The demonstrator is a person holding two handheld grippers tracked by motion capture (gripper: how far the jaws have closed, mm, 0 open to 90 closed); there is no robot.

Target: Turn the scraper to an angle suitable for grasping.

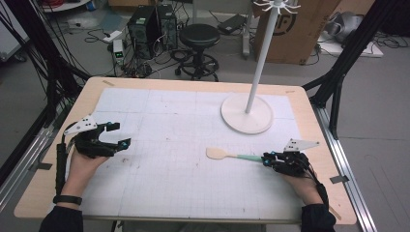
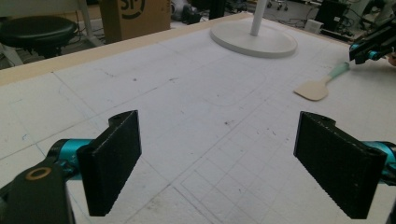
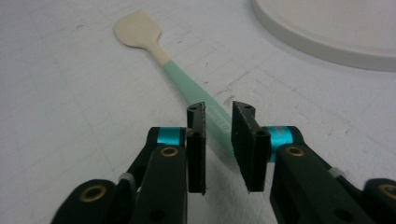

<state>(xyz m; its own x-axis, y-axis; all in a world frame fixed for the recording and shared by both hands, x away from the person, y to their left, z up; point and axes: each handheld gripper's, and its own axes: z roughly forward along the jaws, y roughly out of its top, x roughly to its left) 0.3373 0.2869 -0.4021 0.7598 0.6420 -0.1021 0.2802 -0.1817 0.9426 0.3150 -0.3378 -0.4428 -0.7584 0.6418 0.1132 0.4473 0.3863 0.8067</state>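
Note:
A spatula (image 1: 227, 154) with a cream blade and a mint-green handle lies flat on the white gridded mat, right of centre; it also appears in the left gripper view (image 2: 317, 86). My right gripper (image 1: 266, 158) sits at the handle's end. In the right gripper view its jaws straddle the spatula handle (image 3: 187, 88) with a narrow gap, and a sliver of space shows beside the left pad, so the right gripper (image 3: 219, 121) is open. My left gripper (image 1: 121, 134) rests at the mat's left side, open wide with nothing between its pads (image 2: 112, 163).
A white stand with a round base (image 1: 246, 113) and tall pole rises at the back right of the table (image 1: 58, 145), just beyond the spatula. A stool (image 1: 199, 36), computer towers and a cardboard box stand on the floor behind.

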